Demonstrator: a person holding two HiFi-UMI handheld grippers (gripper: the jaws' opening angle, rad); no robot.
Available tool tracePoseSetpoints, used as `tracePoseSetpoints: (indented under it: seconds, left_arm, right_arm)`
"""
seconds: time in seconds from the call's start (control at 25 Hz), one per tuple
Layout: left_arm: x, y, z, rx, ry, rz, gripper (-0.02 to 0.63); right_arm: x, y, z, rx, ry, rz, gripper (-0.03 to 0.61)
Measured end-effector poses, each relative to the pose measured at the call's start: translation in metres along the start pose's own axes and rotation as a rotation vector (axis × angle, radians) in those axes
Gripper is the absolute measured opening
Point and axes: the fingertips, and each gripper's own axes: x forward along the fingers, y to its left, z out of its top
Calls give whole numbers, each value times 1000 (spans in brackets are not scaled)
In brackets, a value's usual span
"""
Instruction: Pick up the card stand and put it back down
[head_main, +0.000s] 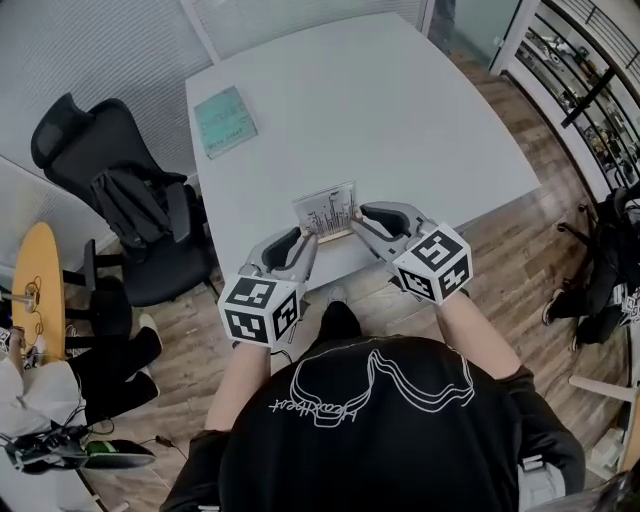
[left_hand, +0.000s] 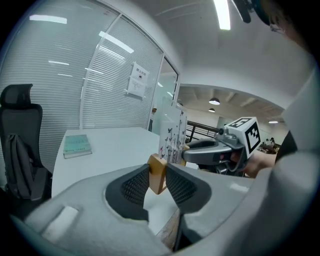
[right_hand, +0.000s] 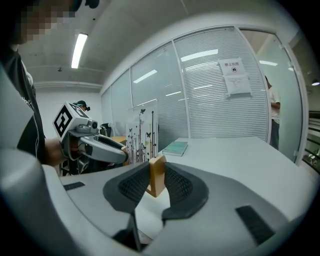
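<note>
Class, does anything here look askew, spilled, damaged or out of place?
Nothing stands out: the card stand is upright, left gripper and right gripper shut on the ends of its wooden base; the book lies flat.

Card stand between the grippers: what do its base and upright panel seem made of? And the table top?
On the card stand, the base is a tan, matte, square-edged block, probably wood. The upright panel looks like clear glossy acrylic: the background shows through it around printed black stems and butterflies. The table top is smooth pale grey, likely laminate, with a faint sheen.
</note>
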Motion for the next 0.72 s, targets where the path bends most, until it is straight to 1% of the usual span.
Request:
tracePoseSetpoints:
  seconds: [0.12, 0.32, 0.72]
  left_arm:
    - [-9, -11, 4, 17, -8, 5, 109]
    - [-16, -27, 6, 19, -18, 6, 109]
    - [-25, -36, 10, 28, -35, -8, 109]
  right_arm:
    - [-12, 7, 4, 2, -17, -6, 97]
    - [-28, 11, 6, 2, -30, -9, 97]
    - [-40, 18, 13, -16, -49, -24, 97]
